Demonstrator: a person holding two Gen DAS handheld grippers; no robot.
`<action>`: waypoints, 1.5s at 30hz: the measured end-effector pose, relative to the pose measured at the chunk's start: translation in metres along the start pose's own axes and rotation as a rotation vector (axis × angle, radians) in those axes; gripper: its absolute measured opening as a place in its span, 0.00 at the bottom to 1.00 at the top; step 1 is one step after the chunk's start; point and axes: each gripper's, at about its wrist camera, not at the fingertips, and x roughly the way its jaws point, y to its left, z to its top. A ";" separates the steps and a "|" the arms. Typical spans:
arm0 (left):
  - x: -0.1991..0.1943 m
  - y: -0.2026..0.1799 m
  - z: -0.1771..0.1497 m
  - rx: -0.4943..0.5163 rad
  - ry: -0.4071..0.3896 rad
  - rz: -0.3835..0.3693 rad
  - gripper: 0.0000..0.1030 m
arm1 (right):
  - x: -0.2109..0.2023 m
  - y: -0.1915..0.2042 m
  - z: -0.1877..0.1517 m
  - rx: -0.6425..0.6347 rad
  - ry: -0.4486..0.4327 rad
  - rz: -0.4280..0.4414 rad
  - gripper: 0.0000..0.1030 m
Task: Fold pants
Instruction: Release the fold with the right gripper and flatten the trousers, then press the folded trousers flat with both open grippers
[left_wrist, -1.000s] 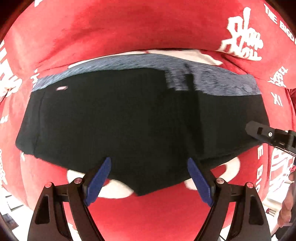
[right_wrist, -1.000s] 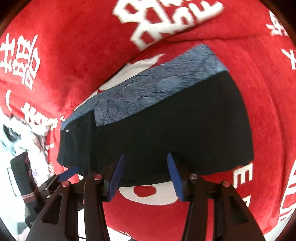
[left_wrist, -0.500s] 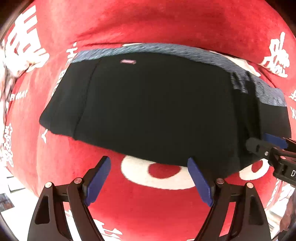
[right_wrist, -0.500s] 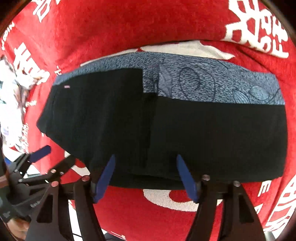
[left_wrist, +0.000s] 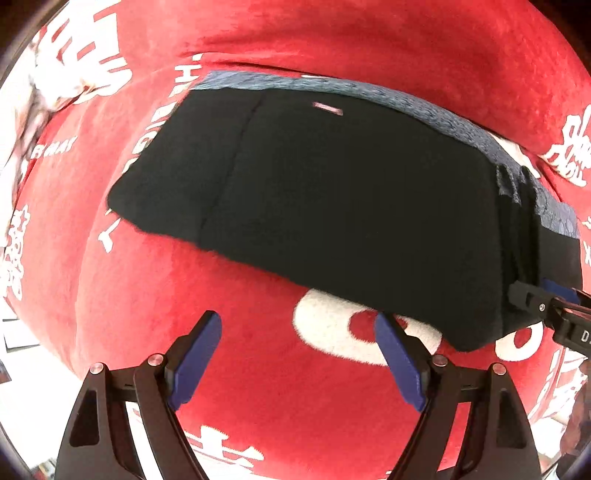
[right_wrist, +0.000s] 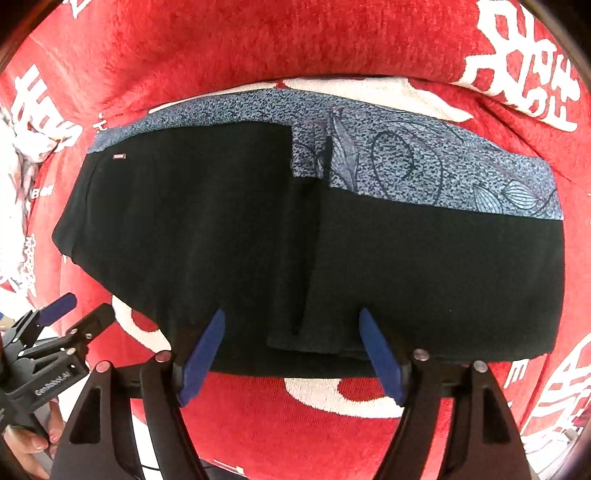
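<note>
Left wrist view: the left claw (left_wrist: 297, 354) points down over the red cloth (left_wrist: 258, 398), its jaws spread wide with nothing between them; only bare cloth and a white printed ring lie under the gap. The pants (left_wrist: 332, 206) lie flat on the cloth just beyond the fingertips, apart from them. A small pale tag (left_wrist: 328, 108) shows near the waistband. The right claw (left_wrist: 543, 299) enters at the right edge, over the near right corner of the pants; its pads cannot be judged here. Right wrist view: the right claw (right_wrist: 291, 347) hangs over the near edge of the pants (right_wrist: 221, 236); its jaws are opening, with the folded edge lying between them, not pressed by the pads. This view alone shows the fold: one black layer overlaps another along a seam near the middle, and a blue-grey band with leaf print (right_wrist: 424, 166) runs along the far edge, widest at the right. The left claw (right_wrist: 72, 312) appears at lower left, released, held by a hand (right_wrist: 26, 443). White characters are printed on the cloth.
</note>
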 end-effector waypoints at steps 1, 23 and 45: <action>-0.002 0.004 -0.002 -0.012 0.001 0.000 0.83 | 0.001 0.001 0.000 0.000 0.002 -0.002 0.76; 0.000 0.061 0.006 -0.165 0.012 -0.033 0.83 | -0.016 0.036 0.003 -0.031 -0.019 -0.010 0.77; 0.020 0.083 0.028 -0.182 0.030 -0.052 0.83 | 0.008 0.048 0.004 -0.048 -0.004 -0.010 0.79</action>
